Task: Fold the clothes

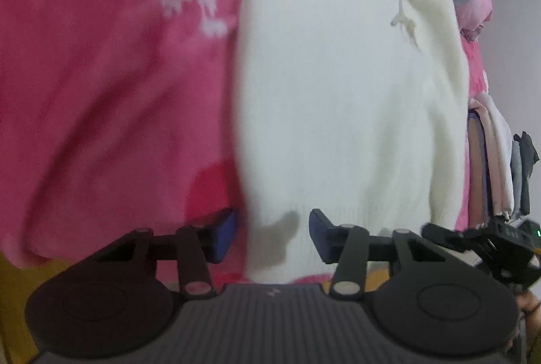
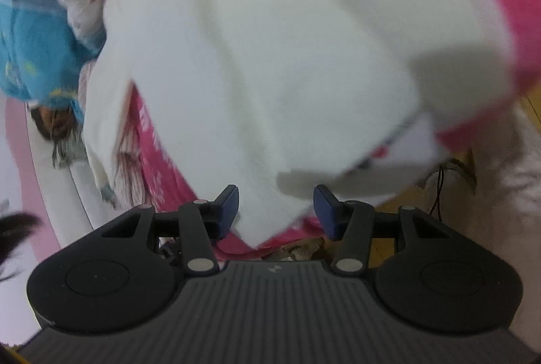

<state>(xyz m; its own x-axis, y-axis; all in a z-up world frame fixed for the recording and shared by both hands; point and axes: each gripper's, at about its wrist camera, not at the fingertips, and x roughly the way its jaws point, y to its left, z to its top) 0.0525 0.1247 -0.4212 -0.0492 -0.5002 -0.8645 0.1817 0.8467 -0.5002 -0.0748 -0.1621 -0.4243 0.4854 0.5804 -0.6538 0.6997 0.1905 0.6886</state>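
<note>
A white knit sweater (image 1: 338,100) lies lengthwise on a pink flowered bedspread (image 1: 101,86), its ribbed hem nearest me. My left gripper (image 1: 272,235) is open, its blue pads (image 1: 223,239) standing either side of the hem's left corner without closing on it. In the right wrist view the same white sweater (image 2: 270,59) fills the frame, blurred, and its lower corner points down between the jaws. My right gripper (image 2: 275,211) is open too, with the cloth's edge in the gap but not pinched.
A stack of folded clothes (image 1: 497,167) sits at the right of the bed. More garments, blue (image 2: 37,52) and pink-white, are heaped at the far end. The bed's edge and a wooden floor (image 2: 399,198) show below. The other gripper (image 1: 487,242) appears at the right.
</note>
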